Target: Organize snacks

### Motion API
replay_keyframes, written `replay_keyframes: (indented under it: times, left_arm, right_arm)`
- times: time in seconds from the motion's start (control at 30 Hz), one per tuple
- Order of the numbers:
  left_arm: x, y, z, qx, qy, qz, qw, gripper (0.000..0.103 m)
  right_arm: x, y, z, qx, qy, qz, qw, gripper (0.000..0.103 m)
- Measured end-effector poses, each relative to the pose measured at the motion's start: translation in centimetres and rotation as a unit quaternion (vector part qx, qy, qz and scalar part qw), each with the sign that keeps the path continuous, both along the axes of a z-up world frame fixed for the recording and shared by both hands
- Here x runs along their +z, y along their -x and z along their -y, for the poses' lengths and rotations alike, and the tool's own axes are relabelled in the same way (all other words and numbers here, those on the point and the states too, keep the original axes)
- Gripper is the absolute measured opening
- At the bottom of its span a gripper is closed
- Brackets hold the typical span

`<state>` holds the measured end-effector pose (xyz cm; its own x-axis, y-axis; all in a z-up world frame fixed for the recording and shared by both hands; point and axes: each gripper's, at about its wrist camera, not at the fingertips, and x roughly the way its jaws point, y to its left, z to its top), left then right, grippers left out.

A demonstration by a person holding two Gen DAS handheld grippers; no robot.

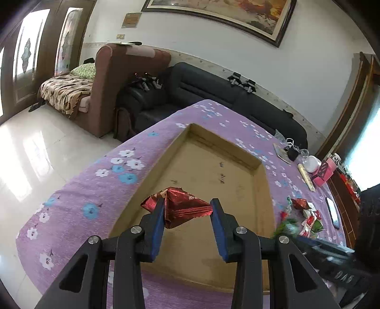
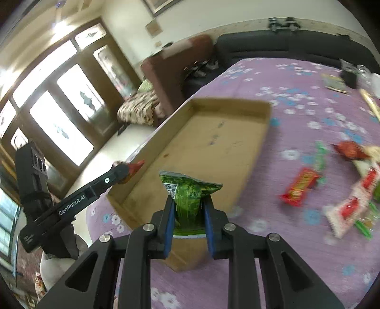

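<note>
I am seeing a brown armchair (image 1: 111,78) sitting upper left, beside a dark sofa (image 1: 213,92) running across the upper middle. A framed painting (image 1: 220,14) is hanging at top. A purple floral tablecloth (image 1: 78,190) is filling the lower frame.

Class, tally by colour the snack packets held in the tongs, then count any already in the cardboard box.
Red packet, in the left tongs: 1
Green packet, in the right tongs: 1
Packets in the cardboard box: 0
Total: 2
The loose snacks on the purple cloth are too blurred to count.
</note>
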<state>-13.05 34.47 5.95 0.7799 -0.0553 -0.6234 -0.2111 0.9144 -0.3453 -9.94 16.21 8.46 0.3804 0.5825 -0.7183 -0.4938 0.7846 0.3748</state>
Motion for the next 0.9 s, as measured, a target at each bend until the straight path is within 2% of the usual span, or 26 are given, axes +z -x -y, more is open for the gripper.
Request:
replay_keyframes:
  times: [0.23,0.4,0.47,0.53,0.73,0.83,0.9]
  left_arm:
    - [-0.7,0.0,-0.9,-0.004,0.026,0.0,0.9997,0.043]
    - [-0.2,0.6,-1.5,0.0,0.041,0.011,0.9991,0.055]
    - [0.2,1.0,-1.6,0.005,0.044,0.017,0.9988,0.058]
    - [0.6,1.3,-1.6,0.01,0.047,0.024,0.9985,0.061]
    - [2.5,2.3,-0.5,0.007,0.042,0.047,0.998,0.067]
    - [3.4,2.6,0.6,-0.006,0.036,0.058,0.9977,0.072]
    - [3.8,2.7,1.6,-0.017,0.033,0.064,0.9973,0.076]
  right_arm:
    - [-2.5,-0.3,-4.8,0.028,0.027,-0.021,0.999,0.022]
    - [-3.0,-0.4,-5.6,0.03,0.037,-0.018,0.999,0.023]
    - [-2.5,-0.1,-5.6,0.033,0.033,-0.013,0.999,0.026]
    - [-2.1,0.2,-5.2,0.032,0.031,-0.004,0.999,0.034]
    - [0.4,1.5,-1.4,0.012,0.015,0.04,0.999,0.036]
    - [1.6,1.9,3.1,-0.023,0.016,0.065,0.998,0.044]
    - [1.9,1.9,7.7,-0.066,0.018,0.067,0.995,0.045]
